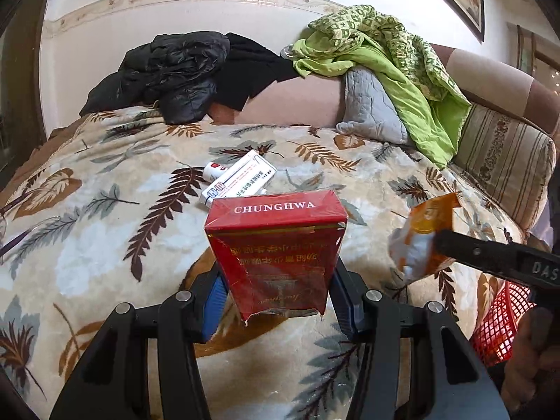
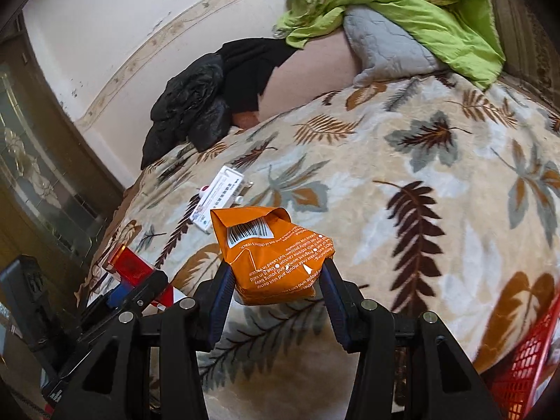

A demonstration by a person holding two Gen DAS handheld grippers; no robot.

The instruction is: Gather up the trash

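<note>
Over the bed [image 1: 105,210] with its leaf-print blanket, both tools are loaded up. Left tool [image 1: 276,301] is clamped on a red cigarette pack [image 1: 276,241] marked CHUNGHWA, blue pads squeezing it from both sides near its torn bottom end, so the pack is held up off the blanket. Right tool [image 2: 276,290] is clamped on a crumpled orange packet [image 2: 273,255] with a barcode sticker and white print, also lifted clear of the bed. From the left wrist view the orange packet sits off to the right of the red pack, apart from it.

Lying on the blanket further back: a white medicine box [image 1: 241,178] with a small white and red bottle [image 1: 214,171] just beside it, touching or nearly so, hard to tell. A red mesh basket [image 1: 500,325] peeks in at the lower right edge of both views, beside the bed. At the head end there's a black jacket [image 1: 175,73], a green quilt [image 1: 392,56] draped over a grey pillow [image 1: 371,108], plus a striped cushion [image 1: 504,168].
</note>
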